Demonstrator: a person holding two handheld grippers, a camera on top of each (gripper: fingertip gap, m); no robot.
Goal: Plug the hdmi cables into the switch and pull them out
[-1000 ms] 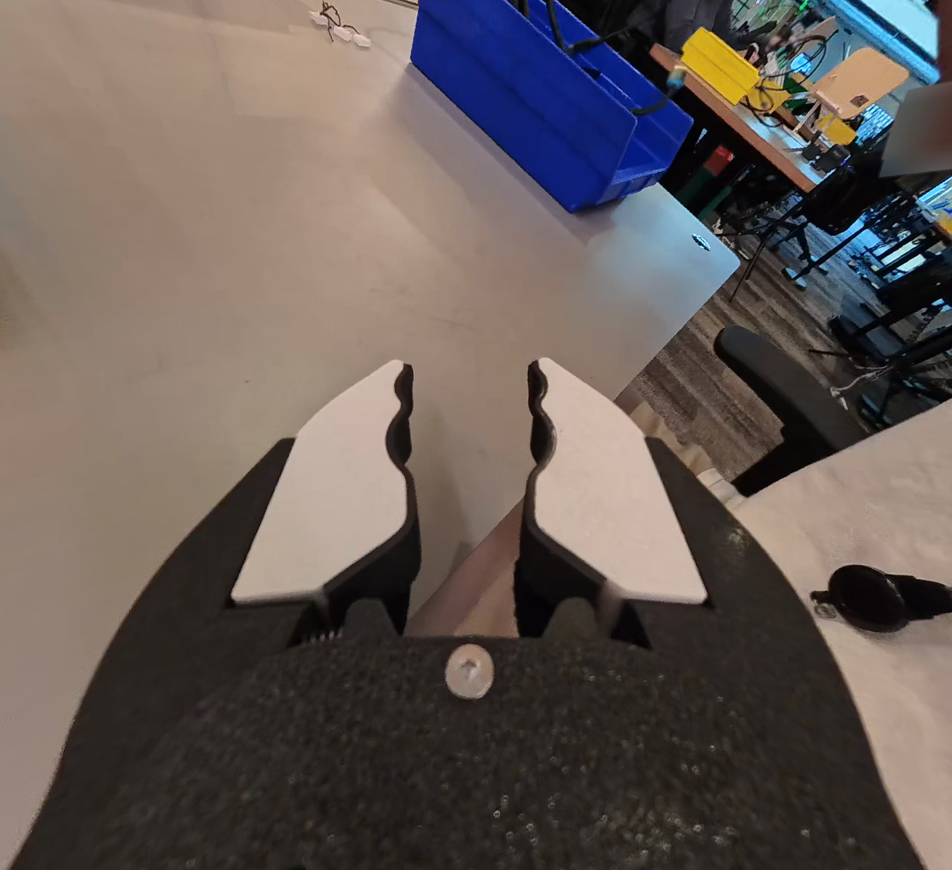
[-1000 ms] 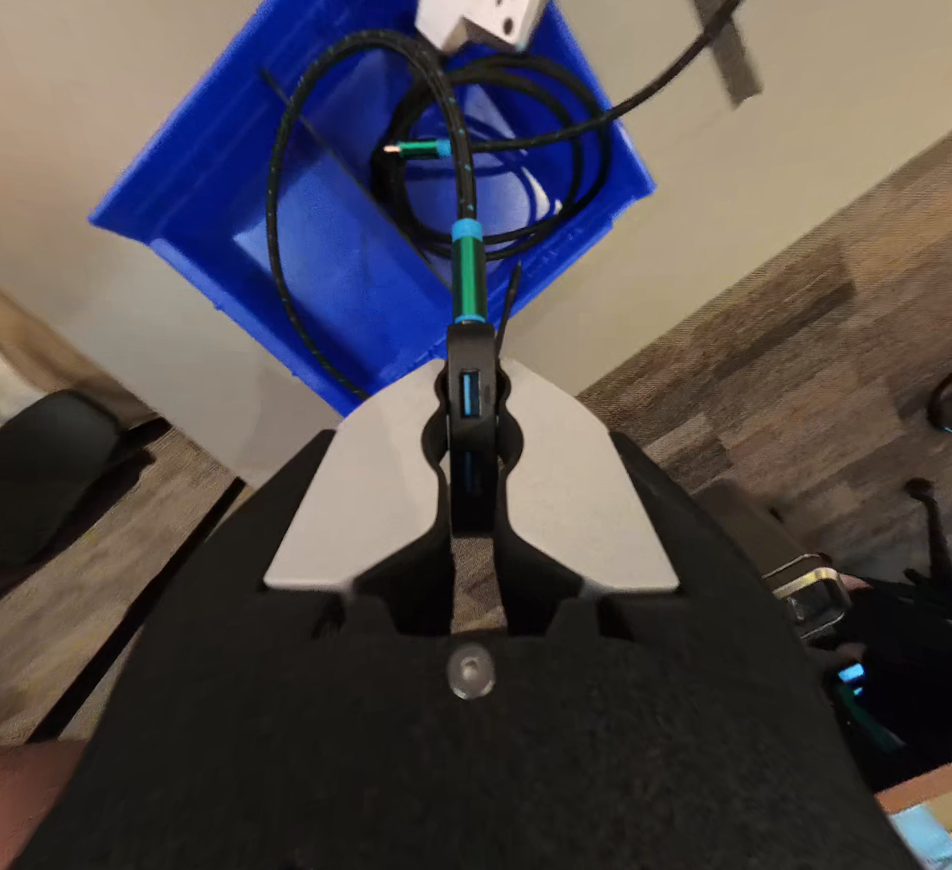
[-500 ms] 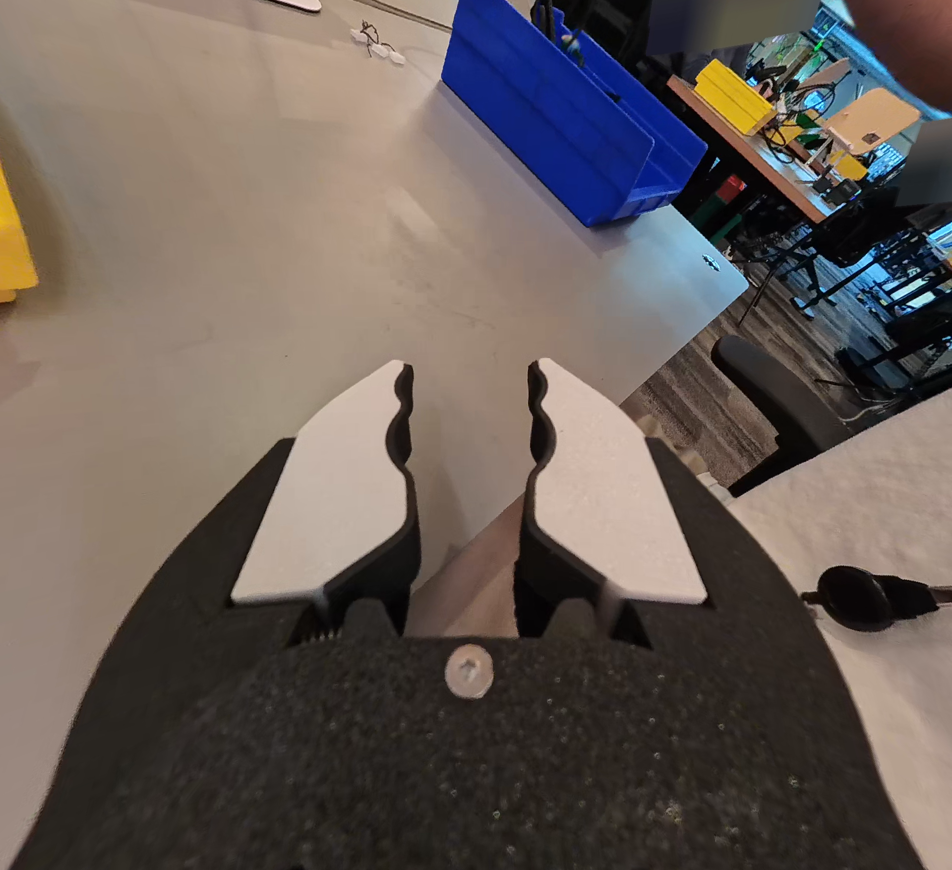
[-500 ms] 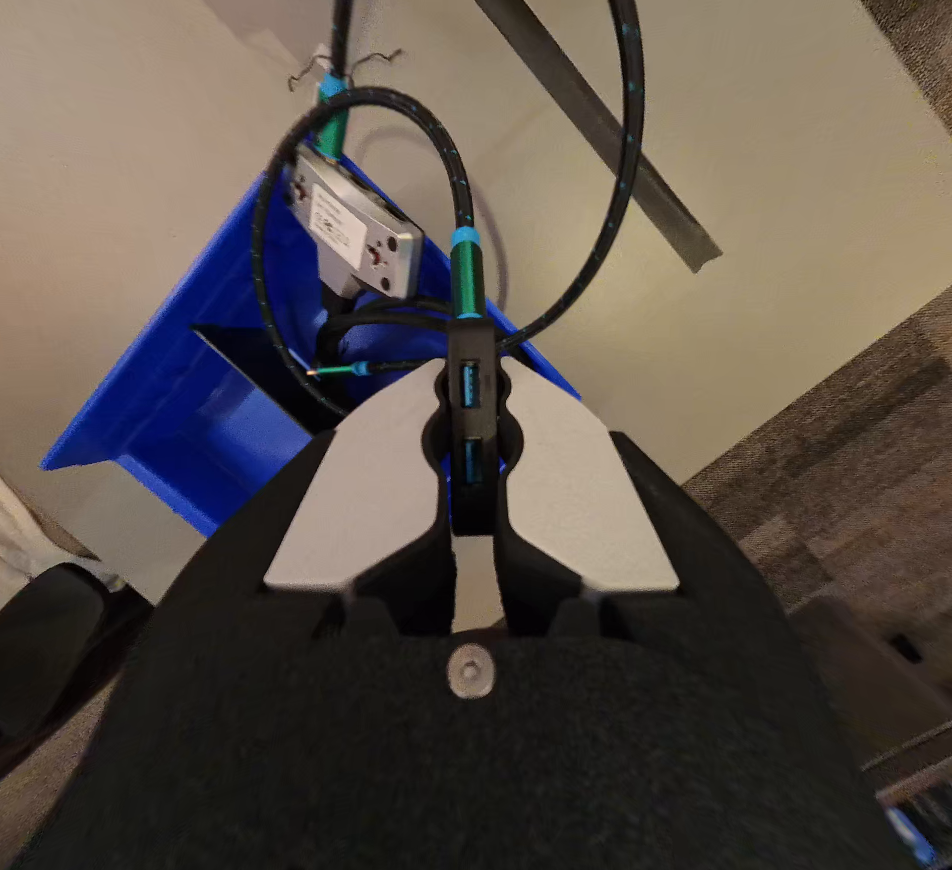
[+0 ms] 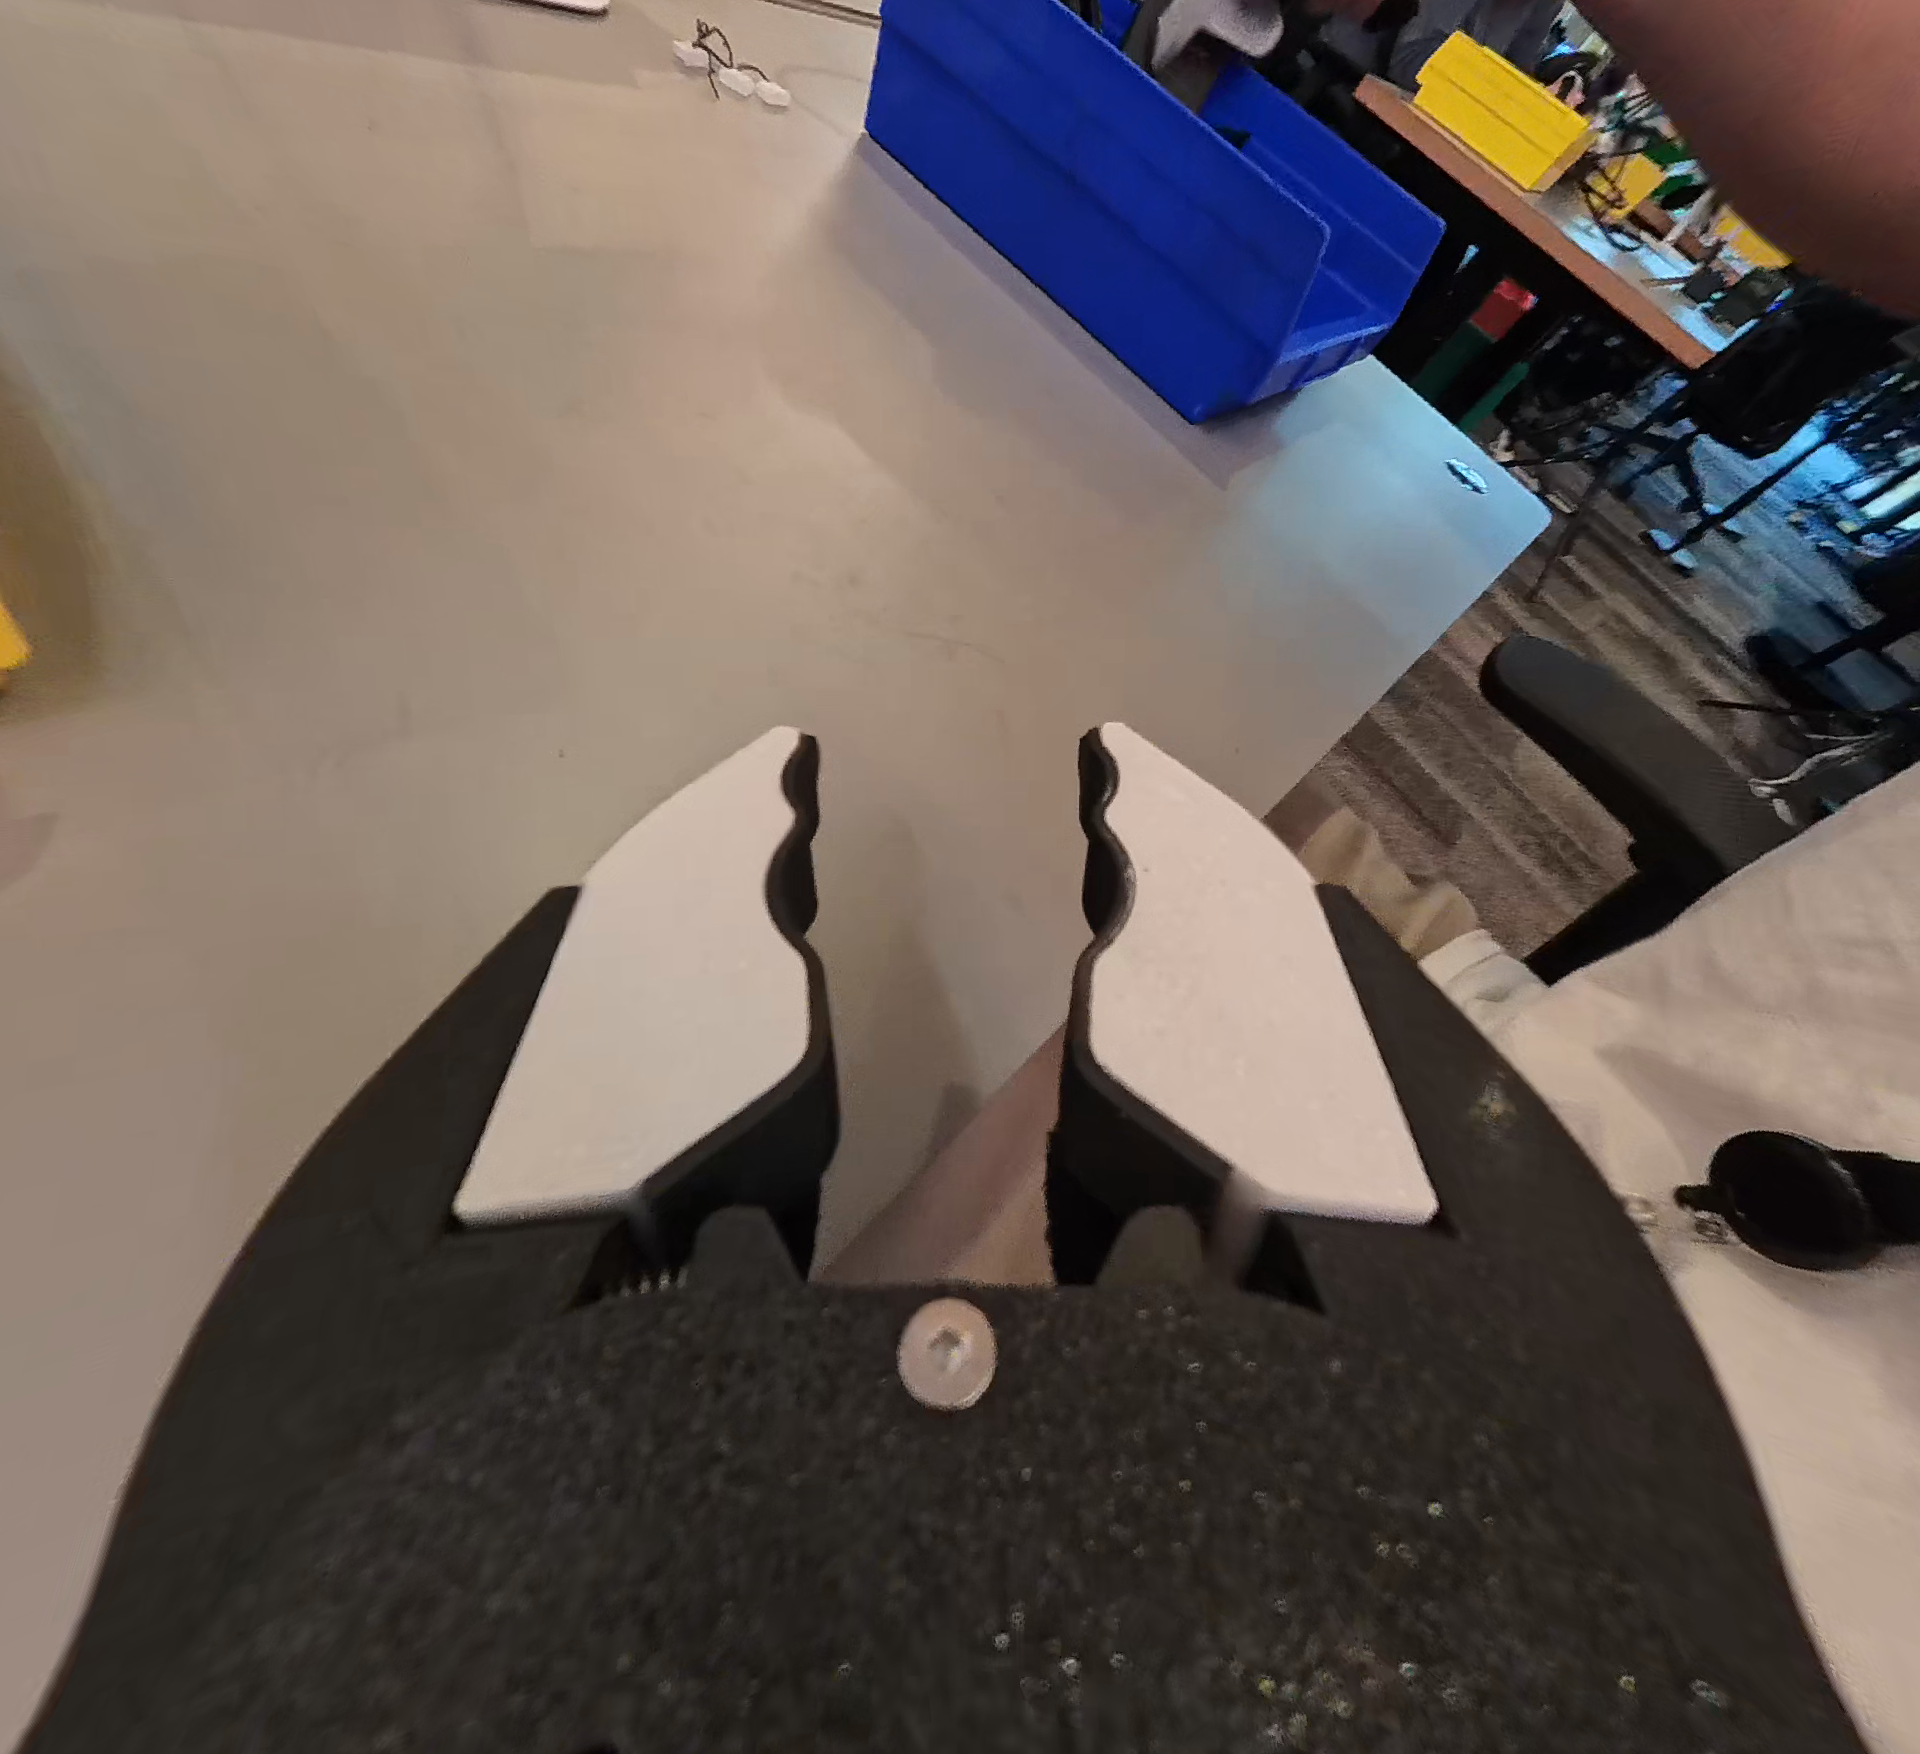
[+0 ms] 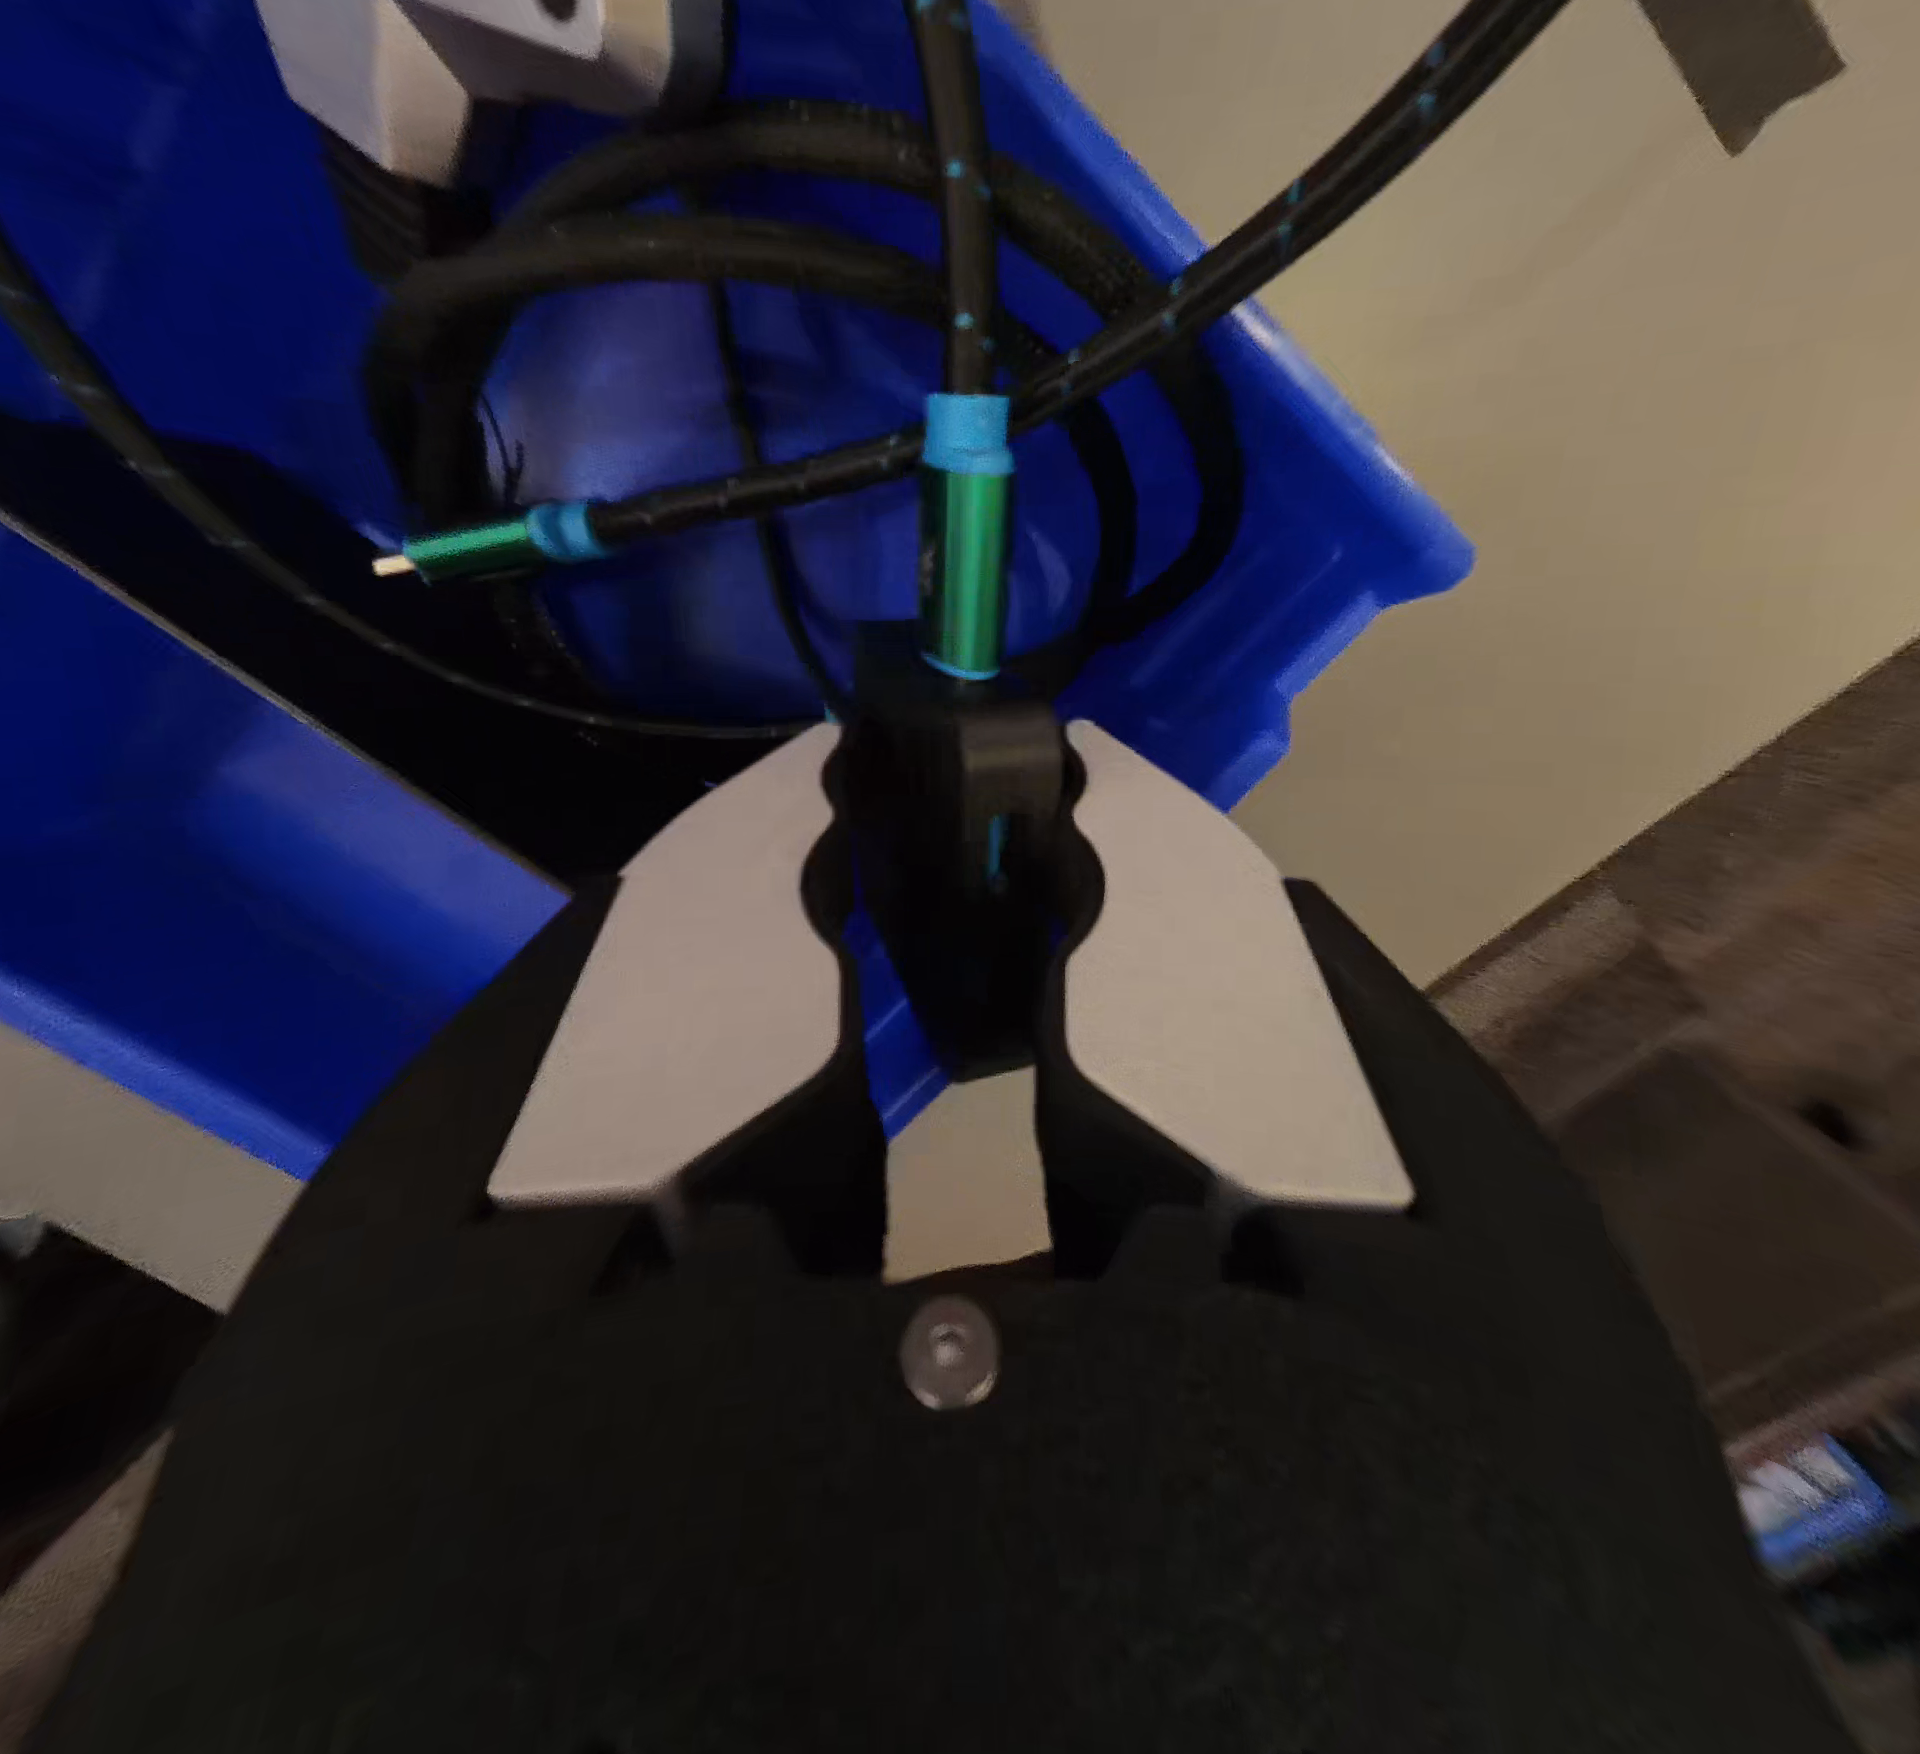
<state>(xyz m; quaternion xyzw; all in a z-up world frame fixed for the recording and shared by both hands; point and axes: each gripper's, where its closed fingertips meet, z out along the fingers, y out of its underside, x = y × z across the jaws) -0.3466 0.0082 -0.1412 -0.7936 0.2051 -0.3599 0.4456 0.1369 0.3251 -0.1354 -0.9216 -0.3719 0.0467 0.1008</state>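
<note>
Two fingers of the left gripper (image 5: 945, 754) spread, empty, above the grey worktop (image 5: 520, 457), blue bin (image 5: 1101, 187) well ahead. Right wrist view: right gripper (image 6: 951, 748) pinching the black switch (image 6: 956, 831) over the bin (image 6: 208, 873), green HDMI plug (image 6: 961, 572) seated in its top; second plug (image 6: 468, 551) hanging loose.

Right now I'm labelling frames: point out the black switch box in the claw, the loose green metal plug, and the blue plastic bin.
black switch box (image 6: 961, 857), right wrist view, its body
loose green metal plug (image 6: 462, 551), right wrist view, its shell
blue plastic bin (image 5: 1081, 177), left wrist view, side wall
</note>
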